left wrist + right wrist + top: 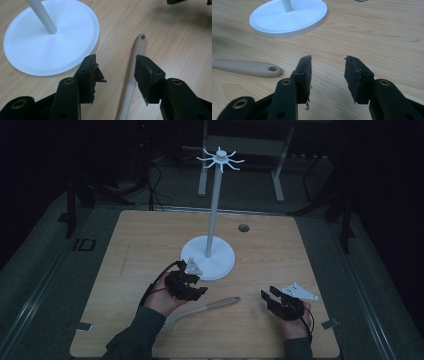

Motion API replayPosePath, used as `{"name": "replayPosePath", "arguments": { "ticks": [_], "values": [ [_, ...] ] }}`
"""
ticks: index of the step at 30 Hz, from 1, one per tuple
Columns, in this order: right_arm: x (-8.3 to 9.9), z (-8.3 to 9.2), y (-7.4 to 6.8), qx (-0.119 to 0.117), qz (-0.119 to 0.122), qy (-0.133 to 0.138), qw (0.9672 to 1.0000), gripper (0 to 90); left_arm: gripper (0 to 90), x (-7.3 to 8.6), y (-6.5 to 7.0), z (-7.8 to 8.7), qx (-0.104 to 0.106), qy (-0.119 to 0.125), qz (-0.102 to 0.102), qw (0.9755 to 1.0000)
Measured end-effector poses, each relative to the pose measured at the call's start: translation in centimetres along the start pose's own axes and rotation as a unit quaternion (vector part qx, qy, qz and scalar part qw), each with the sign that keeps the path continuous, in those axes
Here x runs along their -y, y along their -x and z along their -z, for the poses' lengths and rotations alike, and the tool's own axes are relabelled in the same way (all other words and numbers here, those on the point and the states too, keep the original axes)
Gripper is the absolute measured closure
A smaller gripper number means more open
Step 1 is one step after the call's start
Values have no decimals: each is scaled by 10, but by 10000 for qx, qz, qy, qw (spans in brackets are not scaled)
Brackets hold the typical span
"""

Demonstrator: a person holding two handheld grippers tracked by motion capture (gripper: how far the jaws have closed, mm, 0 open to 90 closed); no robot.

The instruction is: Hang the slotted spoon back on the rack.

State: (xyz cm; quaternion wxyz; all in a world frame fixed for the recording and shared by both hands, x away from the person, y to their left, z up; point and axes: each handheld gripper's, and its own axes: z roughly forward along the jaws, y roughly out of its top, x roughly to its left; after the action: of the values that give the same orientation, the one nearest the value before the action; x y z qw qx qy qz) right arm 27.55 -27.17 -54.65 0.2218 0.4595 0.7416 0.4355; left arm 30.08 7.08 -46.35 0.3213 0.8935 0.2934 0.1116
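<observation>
Over the beige utensil handle (pixel 133 75), the left gripper (pixel 117 72) hangs spread around it, so closing off-centre could skid it against the stand base (pixel 30 47).

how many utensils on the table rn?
1: a beige utensil lying flat on the table in front of the white stand, handle between the left gripper fingers; its head is hidden by the left forearm.

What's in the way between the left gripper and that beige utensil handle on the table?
Nothing visible. In the left gripper view the beige utensil handle lies on bare wood between the open fingers of the left gripper, nearer the right one. The white stand base sits off to the side, clear of the handle.
</observation>
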Motion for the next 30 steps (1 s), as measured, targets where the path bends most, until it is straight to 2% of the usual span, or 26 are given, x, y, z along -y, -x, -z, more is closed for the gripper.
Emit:
{"name": "replayPosePath", "arguments": {
  "ticks": [8,21,27,30],
  "values": [
    [1,-2,-1,-37,17,-52,10000,565,595,-3,-1,-11,156,-238,-138,9995],
    [2,-3,-1,-33,-6,-65,10000,562,603,-3,1,-26,237,-580,-298,9976],
    [2,-3,-1,-38,-9,-85,10000,557,611,-4,3,-39,327,-976,-491,9935],
    [2,-3,-1,-36,-20,-93,9999,555,624,-4,4,-44,376,-1086,-534,9919]
  ]
}}
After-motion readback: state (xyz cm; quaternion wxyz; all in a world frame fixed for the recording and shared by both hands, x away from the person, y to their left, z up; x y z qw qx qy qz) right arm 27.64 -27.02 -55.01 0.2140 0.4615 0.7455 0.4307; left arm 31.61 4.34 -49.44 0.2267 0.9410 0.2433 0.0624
